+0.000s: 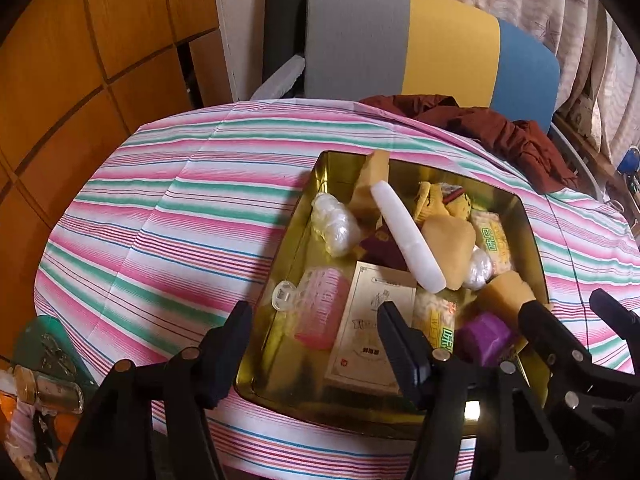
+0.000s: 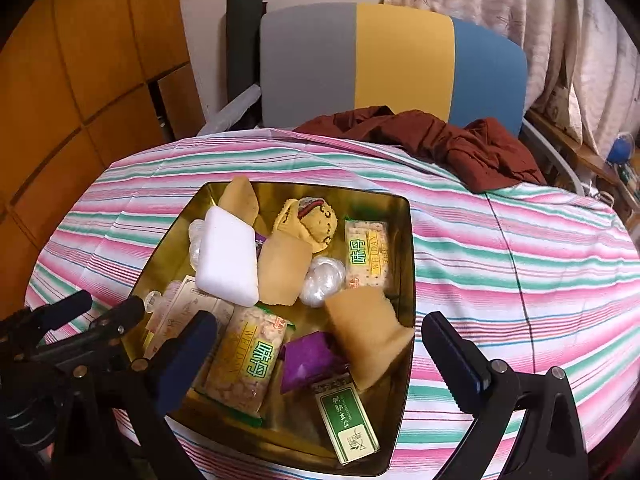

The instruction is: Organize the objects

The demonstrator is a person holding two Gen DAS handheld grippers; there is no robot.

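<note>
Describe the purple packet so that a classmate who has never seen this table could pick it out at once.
Find the gold tin on the striped tablecloth. At its near end, the purple packet lies between a cracker pack with green lettering and a tan sponge. It is the only purple, crinkled foil wrapper there.

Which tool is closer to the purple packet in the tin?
Right. The right tool straddles the purple packet, fingers either side. The left tool hangs over the tin's other end.
</note>
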